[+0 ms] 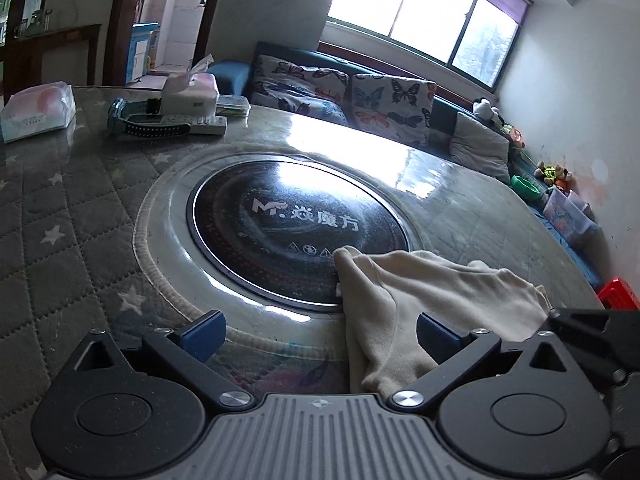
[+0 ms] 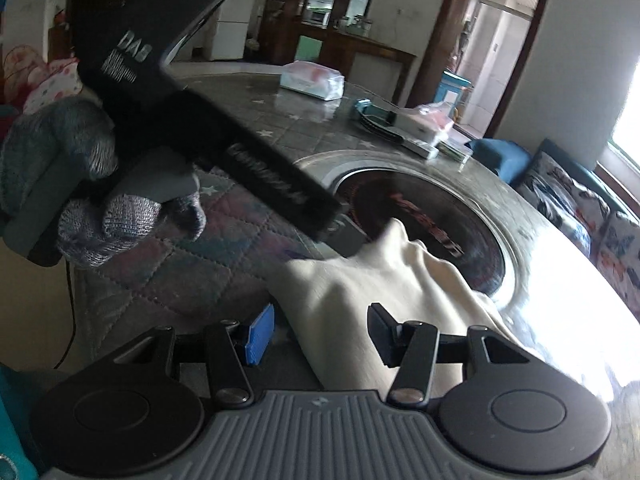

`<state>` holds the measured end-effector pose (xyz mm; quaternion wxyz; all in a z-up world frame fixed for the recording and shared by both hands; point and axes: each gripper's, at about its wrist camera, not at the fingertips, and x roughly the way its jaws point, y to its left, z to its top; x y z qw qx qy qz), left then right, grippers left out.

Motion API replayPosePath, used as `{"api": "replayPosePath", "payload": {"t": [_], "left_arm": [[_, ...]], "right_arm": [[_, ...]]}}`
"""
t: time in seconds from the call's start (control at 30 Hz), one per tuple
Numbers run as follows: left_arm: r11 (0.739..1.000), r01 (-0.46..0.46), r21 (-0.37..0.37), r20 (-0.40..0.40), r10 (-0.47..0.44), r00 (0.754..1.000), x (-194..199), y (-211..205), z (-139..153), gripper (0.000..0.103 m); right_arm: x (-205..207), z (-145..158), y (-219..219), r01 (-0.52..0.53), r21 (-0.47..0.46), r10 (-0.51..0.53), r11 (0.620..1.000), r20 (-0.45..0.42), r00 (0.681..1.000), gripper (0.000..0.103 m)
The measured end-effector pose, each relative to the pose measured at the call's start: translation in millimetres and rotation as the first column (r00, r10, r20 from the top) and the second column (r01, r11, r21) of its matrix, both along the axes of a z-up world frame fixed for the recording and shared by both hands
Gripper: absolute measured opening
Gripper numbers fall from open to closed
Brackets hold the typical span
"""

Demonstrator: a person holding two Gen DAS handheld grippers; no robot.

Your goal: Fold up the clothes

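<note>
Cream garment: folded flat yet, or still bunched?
Still bunched. The cream garment lies in a crumpled heap with raised ridges, overlapping the black round plate in the table; no flat folded edges show. Both grippers are open.

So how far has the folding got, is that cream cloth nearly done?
Hardly begun, it seems. The cream cloth lies bunched and creased at the table's near edge, partly over the black round hob; no neat fold shows. Both the left tongs and right tongs stand open around it, gripping nothing. Spreading it flat and all folds remain.
</note>
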<state>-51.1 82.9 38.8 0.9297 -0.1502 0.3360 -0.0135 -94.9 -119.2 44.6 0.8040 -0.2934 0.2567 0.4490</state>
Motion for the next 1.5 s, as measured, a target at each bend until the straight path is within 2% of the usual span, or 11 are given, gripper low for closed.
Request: {"api": "replayPosePath", "payload": {"t": [0.5,0.7,0.93,1.07,1.23,1.5], "left_arm": [[0.995,0.012,-0.094,-0.009,-0.013,1.000,3,8,1,0.103],[0.990,0.022,-0.138,-0.021,-0.025,0.999,6,7,1,0.103],[0.977,0.007,-0.214,-0.032,-0.014,0.999,9,15,2,0.103],[0.949,-0.017,-0.316,-0.042,0.004,0.999,11,22,-1,0.103],[0.896,-0.059,-0.441,-0.077,0.028,0.997,14,29,-11,0.103],[0.811,-0.060,-0.582,-0.111,-0.005,0.994,26,22,-20,0.101]], "right_arm": [[7,-16,26,0.009,-0.064,-0.008,0.998,0.019,1.000,0.051],[12,-15,27,0.032,-0.064,-0.033,0.997,-0.001,0.999,0.042],[27,-6,14,0.108,0.022,-0.105,0.994,-0.090,0.990,0.020],[32,0,2,0.137,0.077,-0.126,0.988,-0.135,0.983,0.014],[43,6,-15,0.175,0.150,-0.143,0.973,-0.204,0.968,0.013],[43,24,-37,0.211,0.251,-0.148,0.945,-0.247,0.958,0.012]]}}
